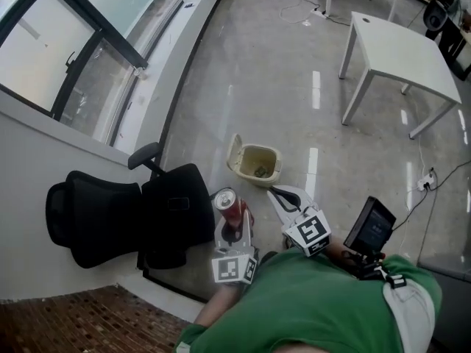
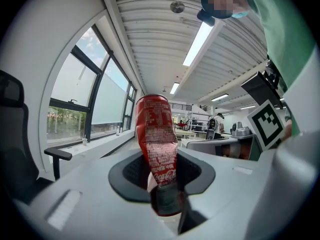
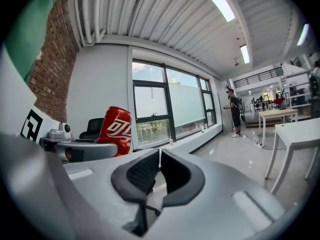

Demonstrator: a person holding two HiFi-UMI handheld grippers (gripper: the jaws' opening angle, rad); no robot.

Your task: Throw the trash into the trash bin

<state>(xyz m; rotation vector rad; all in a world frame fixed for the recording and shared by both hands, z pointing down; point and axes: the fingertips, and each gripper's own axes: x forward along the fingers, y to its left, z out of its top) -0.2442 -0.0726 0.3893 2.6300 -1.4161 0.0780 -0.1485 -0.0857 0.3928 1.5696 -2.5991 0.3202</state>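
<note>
One light, easily-crushed can (image 2: 159,144) was pinched near its base by the left hand-held gripper (image 2: 163,176); the right hand-held gripper (image 3: 159,170) was pressed together, empty.

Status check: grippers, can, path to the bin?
Left gripper shut on crushed red can. Right gripper shut, empty. Bin ahead on floor, lid open. Chair at left, off the path.

This is an open-plan office or lab. A black office chair (image 1: 140,215) stands just left of the left claw (image 1: 234,225), and a white table (image 1: 401,50) well beyond the right claw (image 1: 280,195). The floor (image 1: 272,87) is polished concrete, with tall windows (image 1: 66,57) and strip lights (image 2: 199,43) on a ribbed ceiling (image 2: 150,14).
</note>
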